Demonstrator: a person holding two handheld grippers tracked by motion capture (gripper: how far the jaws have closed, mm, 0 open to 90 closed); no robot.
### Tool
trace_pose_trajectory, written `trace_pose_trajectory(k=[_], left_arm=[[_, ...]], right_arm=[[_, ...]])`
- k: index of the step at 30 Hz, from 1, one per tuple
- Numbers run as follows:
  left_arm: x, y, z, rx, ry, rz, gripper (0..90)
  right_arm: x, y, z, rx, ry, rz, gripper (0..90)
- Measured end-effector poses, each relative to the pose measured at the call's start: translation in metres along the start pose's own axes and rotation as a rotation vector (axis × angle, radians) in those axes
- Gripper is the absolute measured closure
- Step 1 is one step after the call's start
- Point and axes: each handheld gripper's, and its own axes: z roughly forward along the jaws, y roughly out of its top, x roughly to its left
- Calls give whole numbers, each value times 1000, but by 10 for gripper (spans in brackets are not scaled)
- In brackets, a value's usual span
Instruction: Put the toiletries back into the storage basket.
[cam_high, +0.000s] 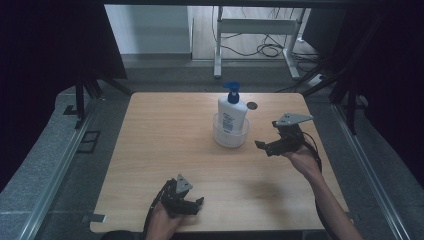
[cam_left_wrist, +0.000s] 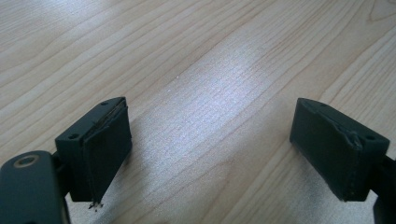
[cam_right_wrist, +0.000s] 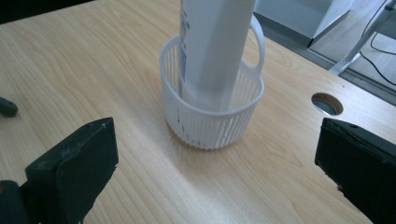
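A white pump bottle (cam_high: 232, 111) with a blue pump head stands upright inside a small white slotted basket (cam_high: 230, 137) on the wooden table (cam_high: 165, 145). In the right gripper view the bottle (cam_right_wrist: 215, 46) rises out of the basket (cam_right_wrist: 210, 123) straight ahead. My right gripper (cam_high: 263, 146) hovers just right of the basket, open, jaws wide apart and holding nothing (cam_right_wrist: 215, 172). My left gripper (cam_high: 192, 205) rests low near the table's front edge, open over bare wood (cam_left_wrist: 210, 154).
A round cable hole (cam_high: 252, 105) lies behind the bottle, also seen in the right gripper view (cam_right_wrist: 327, 103). Beyond the table stand a white frame (cam_high: 255, 35) and loose cables (cam_high: 270, 49) on the floor. Dark stands flank both sides.
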Motion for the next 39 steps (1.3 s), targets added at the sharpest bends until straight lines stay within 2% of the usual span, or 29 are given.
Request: trace_pose_trajectory(k=[9,18,39], left_arm=[[0,0,0,0,0,1,123],[0,0,0,0,0,0,122],[0,0,0,-1,2,-4,123]], right_arm=[[9,-21,-4,8,-6,27,0],[18,-45,-7,31,-10,23,0],[27,-110,-8,87,-7,87,5]])
